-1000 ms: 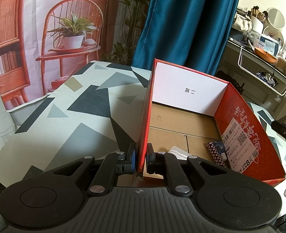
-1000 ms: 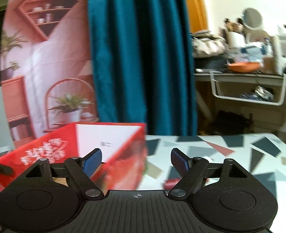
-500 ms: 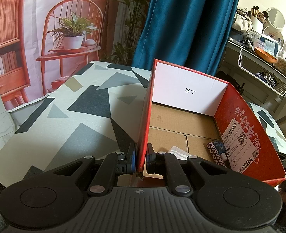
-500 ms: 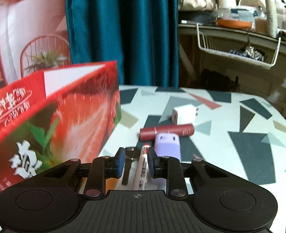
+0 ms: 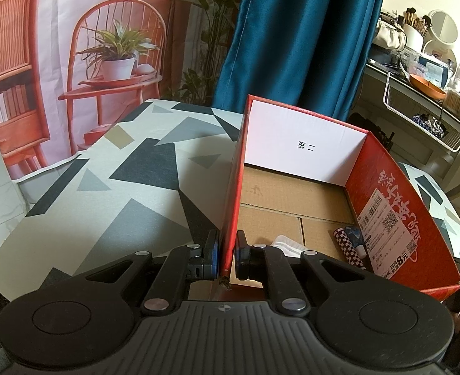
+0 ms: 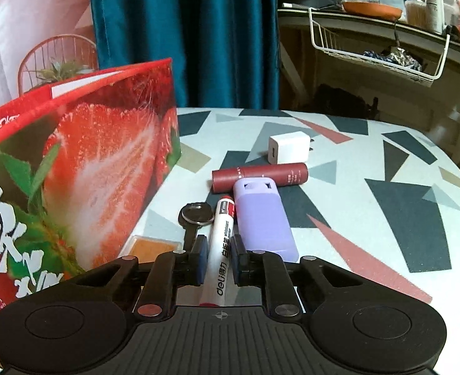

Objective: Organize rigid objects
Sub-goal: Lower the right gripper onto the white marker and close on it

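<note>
- Marker (image 6: 220,250): white, red cap at the far end, lying on the table (image 6: 370,218) just right of the box (image 6: 83,168). It now sits between the pads of the right gripper (image 6: 218,257).
- Change: a second ago those jaws stood wide, up above the table with nothing between them; since then the gripper has dropped and the jaws have just been closing around the marker's barrel. Pads look pressed on both sides, marker not yet lifted.
- Reading: grasp about made; next would be a lift over the box's right wall and a drop inside.
- Neighbours are tight: key (image 6: 195,218) touching on the left, purple case (image 6: 262,218) on the right, maroon tube (image 6: 259,176) across the far end, white charger (image 6: 289,149) beyond. A lift may nudge key or case.
- Orange pad (image 6: 153,247) lies near the box's foot.
- Left gripper (image 5: 226,254): unchanged, pinching the box's left wall at the near corner, steadying it.
- Box interior (image 5: 292,206): checkered tube (image 5: 348,247) against the right wall, a white item (image 5: 284,243) near; much floor free.
</note>
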Tool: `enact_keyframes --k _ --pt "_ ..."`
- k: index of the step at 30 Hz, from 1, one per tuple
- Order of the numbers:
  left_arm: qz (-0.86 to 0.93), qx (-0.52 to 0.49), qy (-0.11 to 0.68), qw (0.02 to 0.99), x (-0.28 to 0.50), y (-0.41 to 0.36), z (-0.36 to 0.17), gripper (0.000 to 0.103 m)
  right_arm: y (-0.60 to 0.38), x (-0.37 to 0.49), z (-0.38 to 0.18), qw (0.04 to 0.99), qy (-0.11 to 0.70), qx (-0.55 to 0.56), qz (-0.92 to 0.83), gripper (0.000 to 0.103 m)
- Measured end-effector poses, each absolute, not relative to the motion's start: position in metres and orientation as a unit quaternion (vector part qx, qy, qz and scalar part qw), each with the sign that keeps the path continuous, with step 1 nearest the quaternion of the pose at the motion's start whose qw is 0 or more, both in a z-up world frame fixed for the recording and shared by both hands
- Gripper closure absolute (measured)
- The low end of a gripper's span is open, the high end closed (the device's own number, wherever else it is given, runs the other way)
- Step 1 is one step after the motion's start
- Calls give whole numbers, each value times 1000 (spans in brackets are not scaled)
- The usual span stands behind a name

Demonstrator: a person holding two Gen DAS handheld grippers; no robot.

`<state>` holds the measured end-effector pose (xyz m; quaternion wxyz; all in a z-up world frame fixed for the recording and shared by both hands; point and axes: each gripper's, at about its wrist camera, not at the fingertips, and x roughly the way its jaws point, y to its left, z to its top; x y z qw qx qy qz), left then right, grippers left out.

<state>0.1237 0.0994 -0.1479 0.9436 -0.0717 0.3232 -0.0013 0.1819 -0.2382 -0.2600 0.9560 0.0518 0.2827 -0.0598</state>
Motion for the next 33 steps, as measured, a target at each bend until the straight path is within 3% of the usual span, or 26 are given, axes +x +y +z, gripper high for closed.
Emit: enact_keyframes --k 33 --pt "1 -75 319 945 121 98 -148 92 -228 183 -262 955 288 21 -64 85"
